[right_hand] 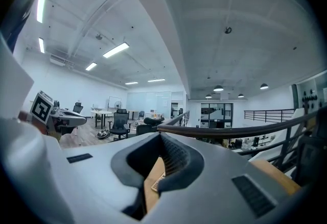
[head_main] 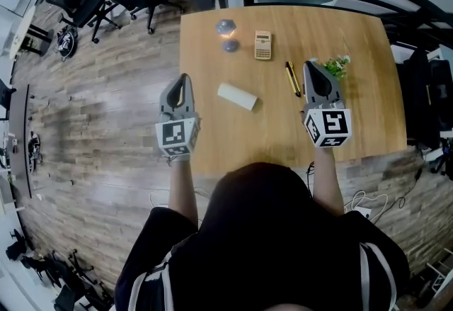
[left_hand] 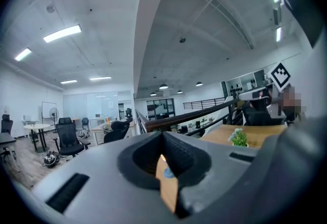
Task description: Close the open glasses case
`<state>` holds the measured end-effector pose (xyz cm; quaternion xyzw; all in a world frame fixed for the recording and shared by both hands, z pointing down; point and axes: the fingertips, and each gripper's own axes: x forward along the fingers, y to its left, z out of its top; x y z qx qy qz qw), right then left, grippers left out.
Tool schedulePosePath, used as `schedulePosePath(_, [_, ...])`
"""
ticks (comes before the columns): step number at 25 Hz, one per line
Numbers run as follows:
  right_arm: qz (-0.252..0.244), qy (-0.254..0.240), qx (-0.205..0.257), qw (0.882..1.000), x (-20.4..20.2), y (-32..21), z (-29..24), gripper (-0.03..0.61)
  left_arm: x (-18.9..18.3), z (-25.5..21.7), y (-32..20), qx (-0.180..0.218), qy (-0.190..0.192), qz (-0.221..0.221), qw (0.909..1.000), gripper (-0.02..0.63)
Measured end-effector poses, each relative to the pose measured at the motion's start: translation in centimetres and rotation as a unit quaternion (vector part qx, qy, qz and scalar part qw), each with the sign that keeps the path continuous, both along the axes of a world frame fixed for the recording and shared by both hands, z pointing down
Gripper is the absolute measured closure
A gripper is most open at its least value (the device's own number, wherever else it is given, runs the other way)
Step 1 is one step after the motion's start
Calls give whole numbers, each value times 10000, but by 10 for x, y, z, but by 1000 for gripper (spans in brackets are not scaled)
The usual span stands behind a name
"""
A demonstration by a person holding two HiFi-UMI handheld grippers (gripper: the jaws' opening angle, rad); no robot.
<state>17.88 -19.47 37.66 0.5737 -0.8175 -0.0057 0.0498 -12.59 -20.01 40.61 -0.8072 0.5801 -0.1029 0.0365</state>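
The left gripper [left_hand: 162, 135] has its jaws together, a potted plant [left_hand: 238, 138] beyond.

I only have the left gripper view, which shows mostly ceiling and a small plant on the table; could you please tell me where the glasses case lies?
Observer: In the head view, a white case lies on the wooden table between the two grippers, nearer the left gripper.
Operator: Thank you. Is the right gripper holding anything?
Observer: No; the right gripper has its jaws together with nothing between them.
Operator: Is anything close to the case?
Observer: A yellow calculator lies farther up the table, apart from the case.
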Motion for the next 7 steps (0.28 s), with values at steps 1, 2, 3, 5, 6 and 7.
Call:
schedulePosePath(1, [-8,1,-3,10000,-1,0,0,566,0,0,1,-31,21,-9,10000,615])
schedulePosePath(2, [-13,6,-6,10000,-1,0,-1,566,0,2,1,-71,40,-1,10000,615])
schedulePosePath(3, [-16,11,-4,10000,-1,1,-1,566,0,4,2,-112,56,9,9999,615])
schedulePosePath(5, [-18,26,6,10000,-2,0,-1,566,0,5,2,-144,77,19,9999,615])
schedulePosePath(6, [-18,37,10,10000,-2,0,-1,566,0,5,2,-140,80,21,9999,615])
schedulePosePath(7, [-19,48,14,10000,-2,0,-1,566,0,5,2,-132,84,23,9999,615])
